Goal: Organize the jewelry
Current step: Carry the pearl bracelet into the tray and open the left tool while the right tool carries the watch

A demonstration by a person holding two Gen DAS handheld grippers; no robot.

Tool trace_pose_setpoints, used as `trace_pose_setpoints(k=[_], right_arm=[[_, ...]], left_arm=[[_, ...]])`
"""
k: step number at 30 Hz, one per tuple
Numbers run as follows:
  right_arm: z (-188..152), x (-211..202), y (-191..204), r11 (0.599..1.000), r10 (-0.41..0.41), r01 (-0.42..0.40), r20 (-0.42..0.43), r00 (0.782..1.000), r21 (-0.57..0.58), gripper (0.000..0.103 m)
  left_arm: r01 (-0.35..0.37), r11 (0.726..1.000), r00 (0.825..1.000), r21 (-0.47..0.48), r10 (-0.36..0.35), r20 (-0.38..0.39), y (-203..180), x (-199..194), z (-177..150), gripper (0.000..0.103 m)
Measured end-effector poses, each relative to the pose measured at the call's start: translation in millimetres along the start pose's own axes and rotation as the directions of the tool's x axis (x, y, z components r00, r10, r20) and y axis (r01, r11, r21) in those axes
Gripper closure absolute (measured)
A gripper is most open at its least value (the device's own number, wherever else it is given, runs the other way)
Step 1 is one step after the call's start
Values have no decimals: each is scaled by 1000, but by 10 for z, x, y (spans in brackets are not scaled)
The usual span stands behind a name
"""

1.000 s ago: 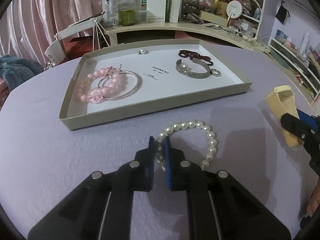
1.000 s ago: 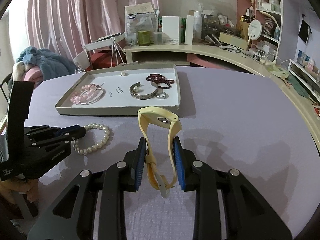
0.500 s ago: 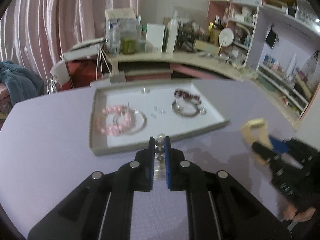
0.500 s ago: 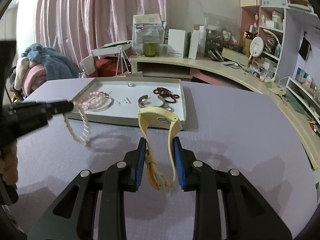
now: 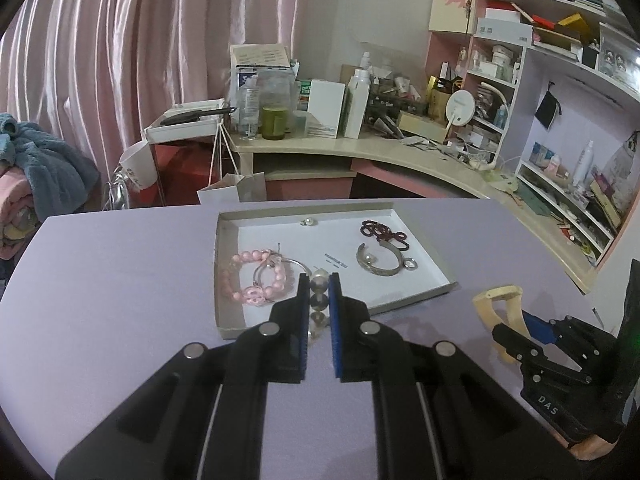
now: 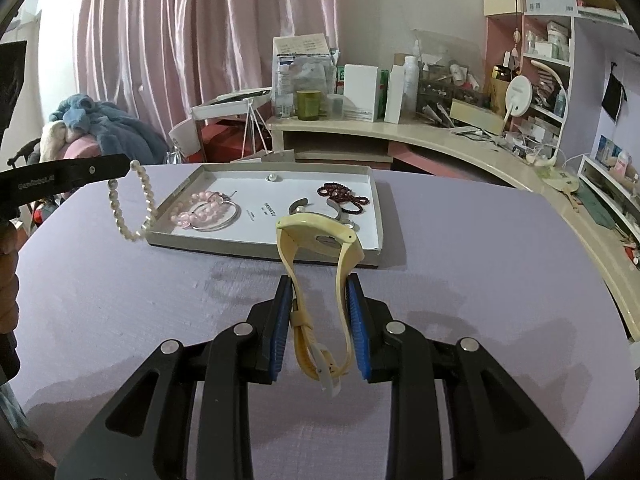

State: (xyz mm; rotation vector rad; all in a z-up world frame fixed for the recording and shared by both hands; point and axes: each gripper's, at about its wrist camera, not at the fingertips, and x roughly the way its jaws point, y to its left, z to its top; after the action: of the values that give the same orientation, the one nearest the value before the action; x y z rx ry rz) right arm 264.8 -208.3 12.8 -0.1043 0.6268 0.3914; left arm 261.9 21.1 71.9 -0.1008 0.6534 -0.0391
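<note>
My left gripper point(image 5: 319, 286) is shut on a white pearl bracelet point(image 5: 319, 291) and holds it in the air near the tray's front left corner; in the right wrist view the bracelet point(image 6: 130, 208) hangs as a loop from the left gripper point(image 6: 128, 168). My right gripper point(image 6: 319, 294) is shut on a cream yellow watch point(image 6: 320, 240), held above the table in front of the tray. The shallow grey tray point(image 5: 230, 322) holds a pink bead bracelet point(image 5: 248, 280), a silver hoop point(image 5: 296, 266), a silver cuff point(image 5: 380, 266), a dark red bead string point(image 5: 380, 234) and a small pearl point(image 5: 308, 222).
The tray stands on a round lavender table point(image 6: 480, 260). Behind it is a cluttered curved desk point(image 5: 360, 148) with boxes and bottles, shelves point(image 5: 560, 120) at the right, pink curtains, and a pile of blue clothes point(image 6: 104, 124) at the left.
My left gripper has lifted the pearl bracelet off the table and raised it; it now hangs free beside the tray. My right gripper keeps holding the watch, also raised a little.
</note>
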Motion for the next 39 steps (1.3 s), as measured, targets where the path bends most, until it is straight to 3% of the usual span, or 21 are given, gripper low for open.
trace_pose_setpoints(k=[11, 19, 27, 29, 30, 36, 39], right_arm=[[162, 99, -95, 999, 19, -20, 22, 1000, 32, 74], [290, 357, -127, 998, 39, -40, 9, 999, 43, 74], [323, 532, -140, 997, 54, -53, -13, 998, 54, 74], [326, 550, -149, 997, 52, -51, -19, 998, 55, 74], [322, 553, -150, 997, 50, -49, -21, 999, 55, 74], [337, 551, -102, 998, 49, -48, -25, 998, 44, 74], [351, 559, -42, 998, 51, -50, -27, 998, 34, 74]], left_arm=[[-17, 999, 999, -34, 16, -29, 163, 364, 353, 94], [-30, 999, 999, -29, 29, -36, 171, 852, 673, 93], [-25, 999, 996, -45, 21, -86, 125, 1386, 738, 92], [-21, 998, 996, -53, 16, -86, 137, 1418, 712, 86], [-24, 998, 996, -51, 19, -83, 144, 1413, 693, 78], [-101, 994, 994, -29, 100, -37, 244, 1220, 594, 53], [-129, 991, 992, -37, 129, -16, 342, 1103, 579, 46]])
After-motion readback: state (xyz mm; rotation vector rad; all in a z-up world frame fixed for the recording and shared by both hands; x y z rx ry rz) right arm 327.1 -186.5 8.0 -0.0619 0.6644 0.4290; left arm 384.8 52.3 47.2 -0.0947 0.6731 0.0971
